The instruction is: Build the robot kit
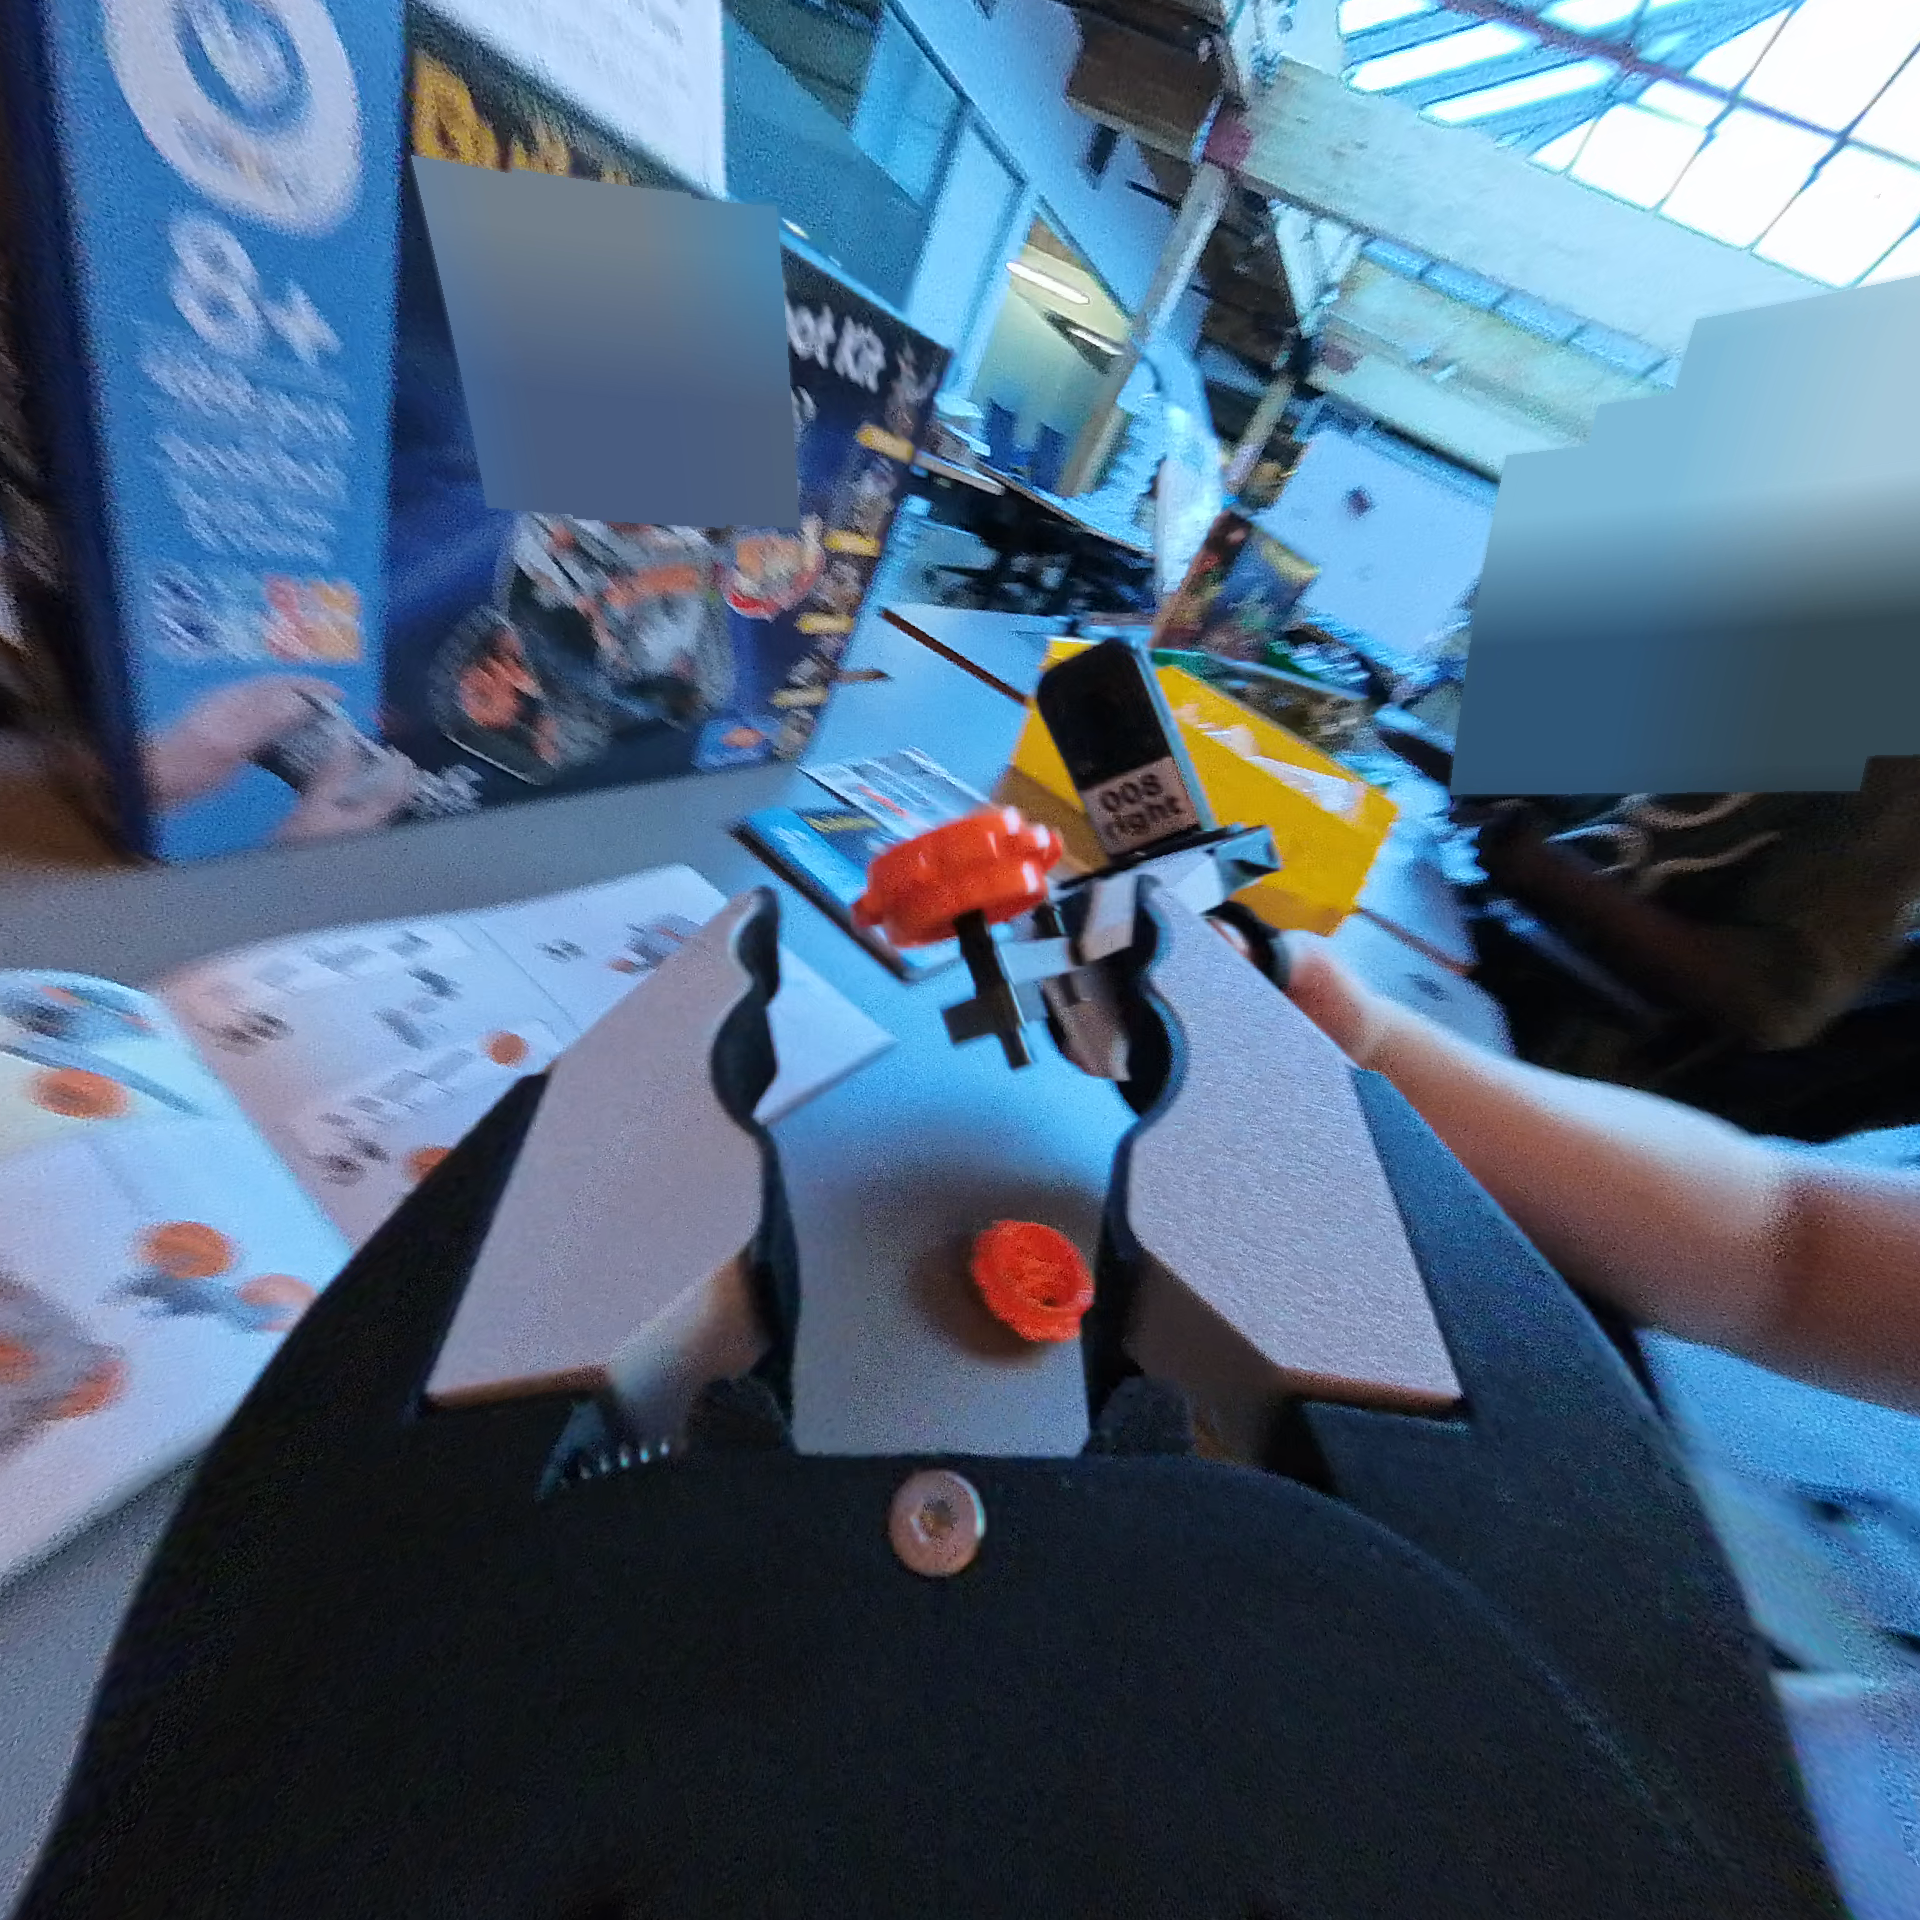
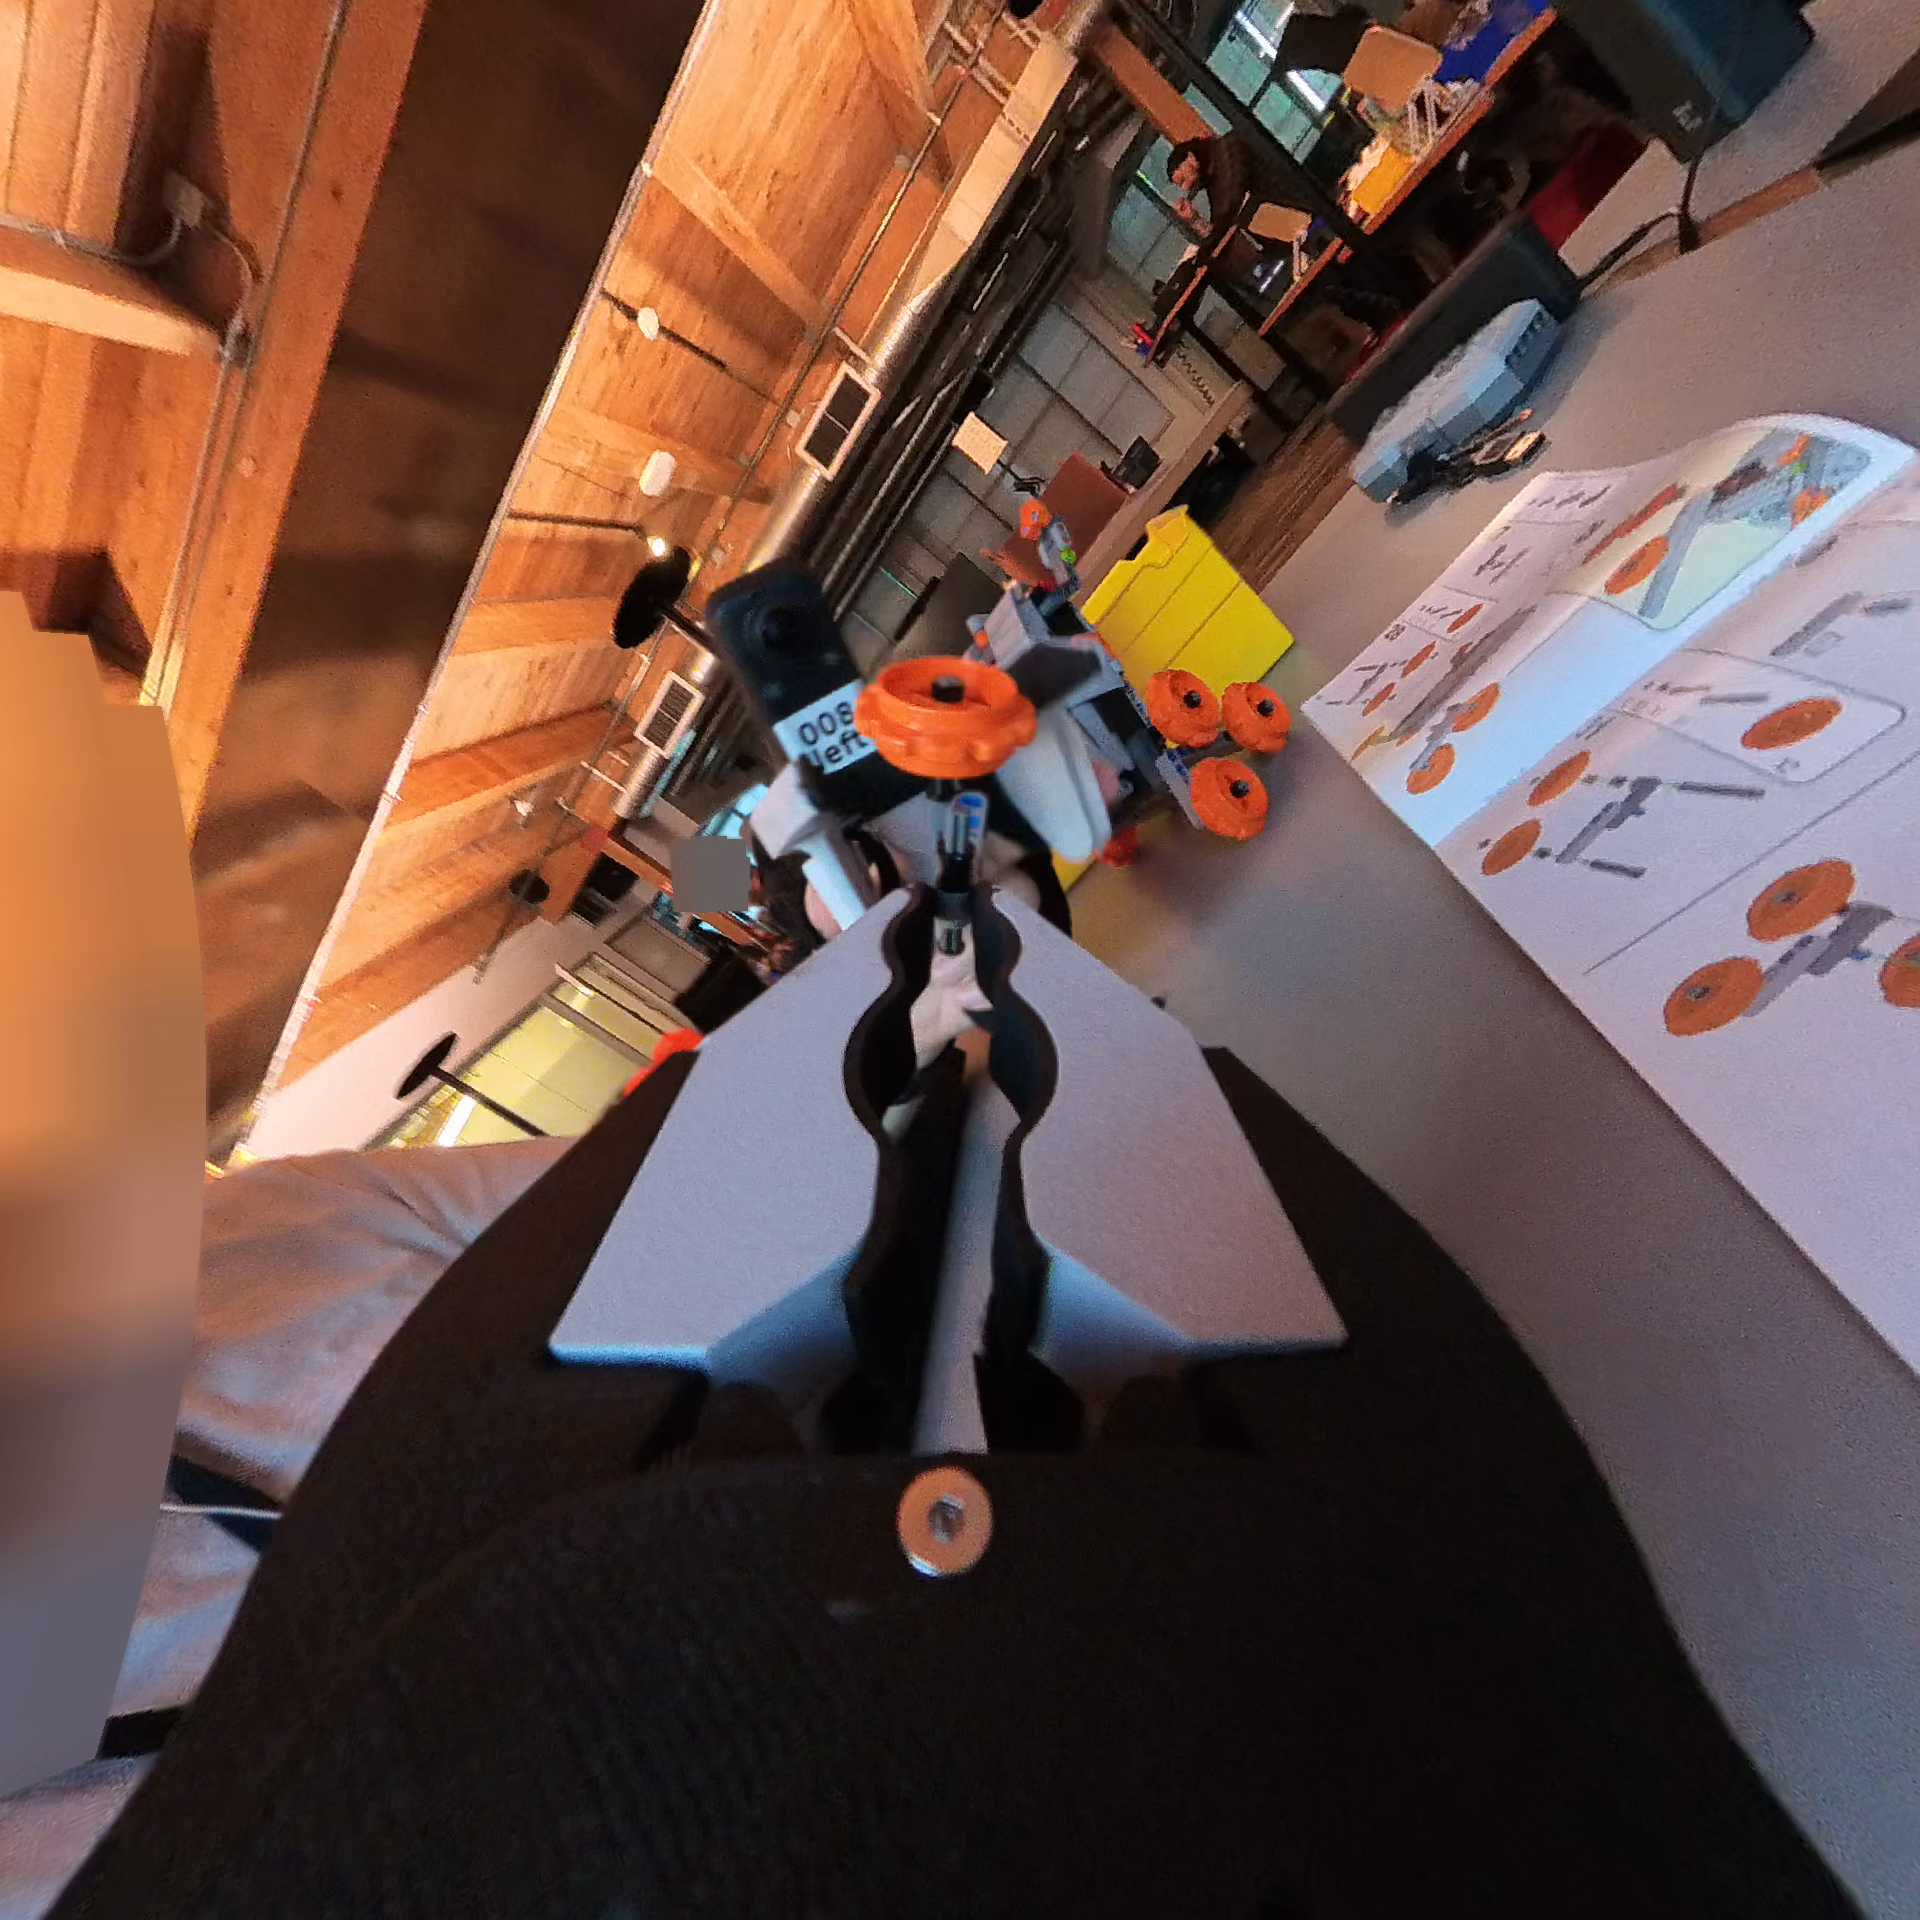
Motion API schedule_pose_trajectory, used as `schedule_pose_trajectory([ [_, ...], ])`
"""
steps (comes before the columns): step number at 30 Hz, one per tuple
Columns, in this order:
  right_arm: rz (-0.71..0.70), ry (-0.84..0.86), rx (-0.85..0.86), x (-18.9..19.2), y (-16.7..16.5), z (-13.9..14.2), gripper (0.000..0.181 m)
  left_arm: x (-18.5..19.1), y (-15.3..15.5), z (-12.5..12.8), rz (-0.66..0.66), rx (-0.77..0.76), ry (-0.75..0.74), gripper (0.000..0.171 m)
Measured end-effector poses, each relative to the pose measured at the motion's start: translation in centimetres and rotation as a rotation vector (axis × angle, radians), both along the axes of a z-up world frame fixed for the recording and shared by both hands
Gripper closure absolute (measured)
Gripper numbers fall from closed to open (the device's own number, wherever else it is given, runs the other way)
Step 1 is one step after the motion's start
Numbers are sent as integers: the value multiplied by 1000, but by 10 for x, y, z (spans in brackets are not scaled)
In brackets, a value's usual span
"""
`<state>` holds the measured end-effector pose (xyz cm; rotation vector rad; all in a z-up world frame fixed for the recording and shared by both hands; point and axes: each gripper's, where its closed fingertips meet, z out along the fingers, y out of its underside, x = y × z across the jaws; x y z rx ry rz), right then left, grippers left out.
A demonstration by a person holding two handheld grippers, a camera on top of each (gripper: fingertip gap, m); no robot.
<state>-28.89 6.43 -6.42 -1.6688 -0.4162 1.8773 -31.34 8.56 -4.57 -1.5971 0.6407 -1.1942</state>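
Note:
My right gripper (image 2: 951, 920) is shut on a thin black axle piece (image 2: 954, 842) with an orange wheel (image 2: 943, 717) on its far end, held up in the air. In the left wrist view the same wheel (image 1: 956, 873) and axle (image 1: 987, 987) hang just beyond my left gripper (image 1: 956, 914), which is open and empty. The wheel sits between and slightly past its fingertips. The right gripper (image 1: 1081, 966) faces it from the far side. A second, loose orange wheel (image 1: 1032, 1280) lies on the grey table between the left fingers.
An open instruction booklet (image 1: 436, 1018) lies at the left, also in the right wrist view (image 2: 1662, 790). A tall blue box (image 1: 229, 416) stands behind it. A yellow bin (image 1: 1278, 810) and a partly built vehicle with orange wheels (image 2: 1195, 738) sit farther back. A person's forearm (image 1: 1558, 1184) reaches in. Tip to tip, the grippers are about 4 centimetres apart.

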Motion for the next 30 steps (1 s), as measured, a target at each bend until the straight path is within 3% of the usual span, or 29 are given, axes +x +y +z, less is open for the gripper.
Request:
schedule_pose_trajectory([
  [2, -9, -3, -76, 4, 5, -8, 175, -10, 3, 8, 90, 189, 117, 95],
  [5, -23, -83, -107, 6, 9, -26, 176, -1, -21, 12, 75, 538, 336, 109],
  [7, -31, -143, -91, 5, 10, -33, 175, 15, -34, -9, 50, 722, 552, 116],
  [10, -25, -227, -62, 1, 7, -42, 175, 27, -36, -50, 29, 876, 855, 130],
  [12, -25, -279, -40, -1, 4, -48, 175, 26, -30, -54, 87, 1022, 966, 148],
  [14, -18, -306, -23, -4, 2, -51, 175, 29, -33, -59, 55, 1019, 967, 154],
  [17, -4, -325, -13, -8, -2, -52, 175, 27, -27, -69, 38, 924, 995, 140],
  [22, 13, -333, -13, -11, -5, -54, 175, 26, -27, -73, 32, 954, 1014, 156],
  [30, 9, -376, 13, -10, -5, -58, 175, 25, -23, -74, 56, 925, 1018, 151],
])
